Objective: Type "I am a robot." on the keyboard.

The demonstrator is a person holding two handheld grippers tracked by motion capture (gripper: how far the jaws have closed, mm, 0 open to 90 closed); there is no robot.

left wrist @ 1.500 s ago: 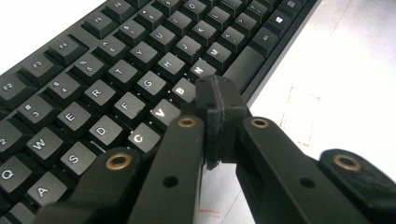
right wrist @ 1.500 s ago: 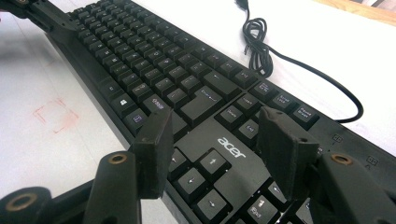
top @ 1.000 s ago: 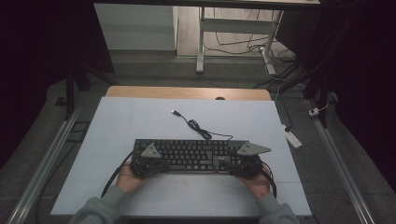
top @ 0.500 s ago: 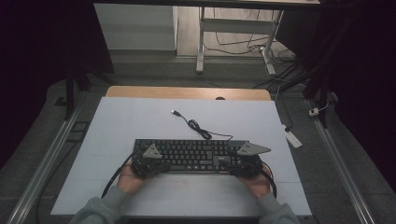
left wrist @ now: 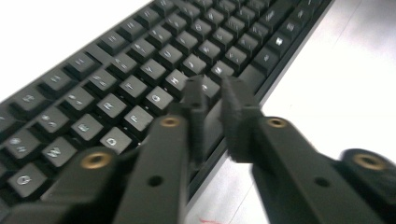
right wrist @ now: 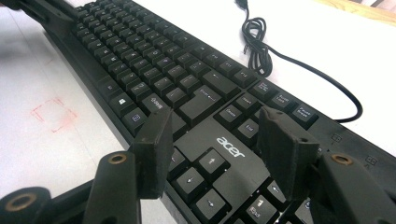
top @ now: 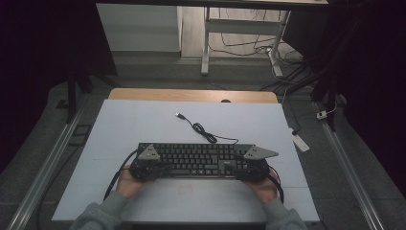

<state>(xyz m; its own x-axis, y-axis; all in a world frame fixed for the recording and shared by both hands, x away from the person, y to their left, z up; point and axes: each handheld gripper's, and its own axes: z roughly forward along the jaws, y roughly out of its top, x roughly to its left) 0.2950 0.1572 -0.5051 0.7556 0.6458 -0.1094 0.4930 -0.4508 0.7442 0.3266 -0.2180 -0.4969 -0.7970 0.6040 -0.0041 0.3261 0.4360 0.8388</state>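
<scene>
High view: one black full-size plastic keyboard [top: 198, 159] lies near the front edge of one white table [top: 143, 127], its single black cable [top: 203, 130] coiled behind. Two grippers rest at its ends.

Left gripper view: left gripper [left wrist: 212, 100], jaws just opening, narrowly parted, nothing between.

Right gripper view: right gripper [right wrist: 217, 135], jaws spread wide over the arrow keys, gripping nothing.

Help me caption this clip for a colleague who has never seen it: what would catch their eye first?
A black keyboard lies near the front of the white table, its cable snaking away to a loose plug. A hand-held gripper sits at each end: the left hand-held gripper, jaws a narrow gap apart, over the bottom key row, and the right hand-held gripper, jaws wide, above the arrow keys.
</scene>
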